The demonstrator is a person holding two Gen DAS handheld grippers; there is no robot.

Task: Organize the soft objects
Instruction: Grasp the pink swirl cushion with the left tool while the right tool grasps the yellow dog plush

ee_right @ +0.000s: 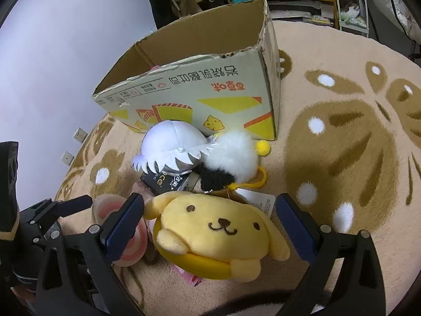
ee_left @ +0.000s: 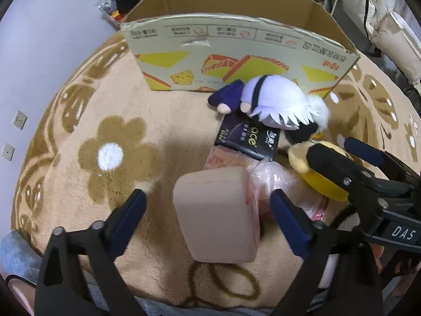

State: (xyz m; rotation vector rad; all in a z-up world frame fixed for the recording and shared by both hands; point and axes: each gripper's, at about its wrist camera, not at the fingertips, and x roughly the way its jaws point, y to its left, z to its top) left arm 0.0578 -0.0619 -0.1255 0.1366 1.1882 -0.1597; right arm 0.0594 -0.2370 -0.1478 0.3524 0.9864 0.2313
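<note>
A beige foam block (ee_left: 218, 216) lies on the rug between the open fingers of my left gripper (ee_left: 208, 210). My right gripper (ee_right: 210, 221) is open around a yellow dog plush (ee_right: 218, 234), which also shows in the left wrist view (ee_left: 300, 158). Behind them lie a white-haired plush doll (ee_left: 273, 100) (ee_right: 171, 142), a fluffy white and black toy (ee_right: 231, 160) and a black packet (ee_left: 247, 137). An open cardboard box (ee_left: 236, 50) (ee_right: 200, 89) stands on the rug just beyond.
A beige rug with brown flower patterns (ee_left: 110, 155) (ee_right: 342, 144) covers the floor. A pink wrapped pack (ee_left: 265, 176) lies under the pile. A pale wall is at the left, shelves and a white cart (ee_right: 352, 2) at the back.
</note>
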